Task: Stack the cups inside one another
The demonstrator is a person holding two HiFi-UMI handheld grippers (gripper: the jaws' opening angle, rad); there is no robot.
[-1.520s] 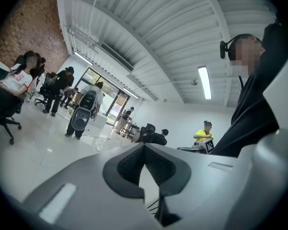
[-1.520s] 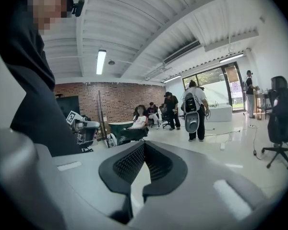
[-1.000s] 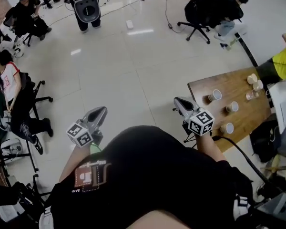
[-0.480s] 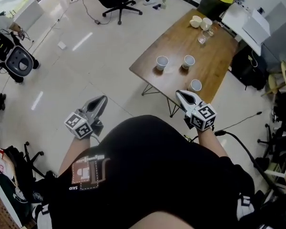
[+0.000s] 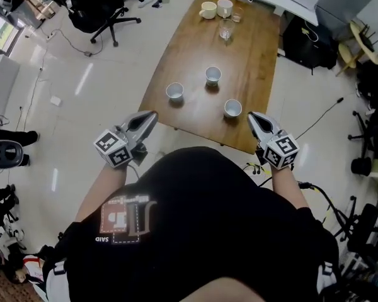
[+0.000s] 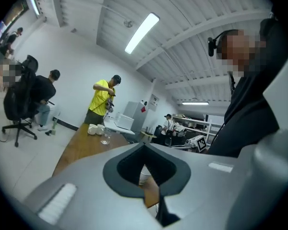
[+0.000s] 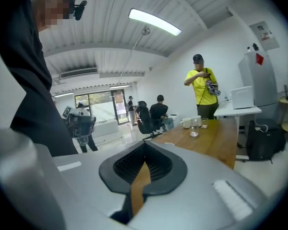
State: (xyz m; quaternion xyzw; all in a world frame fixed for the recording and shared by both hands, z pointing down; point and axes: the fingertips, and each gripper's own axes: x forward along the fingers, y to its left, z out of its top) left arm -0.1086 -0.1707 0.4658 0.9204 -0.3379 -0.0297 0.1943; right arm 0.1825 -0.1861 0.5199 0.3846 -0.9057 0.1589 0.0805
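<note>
Left gripper (image 5: 152, 114) and right gripper (image 5: 252, 116) both sit fully closed on nothing as I hold them. Three cups (image 5: 213, 75) stand apart on the table (image 5: 255, 49) ahead

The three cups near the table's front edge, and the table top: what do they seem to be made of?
The cups look like paper or thin plastic: plain white, matt, with thin rims. They are too small here to settle which. The table top looks like wood or wood veneer: warm brown with lengthwise streaks and a mild sheen.
</note>
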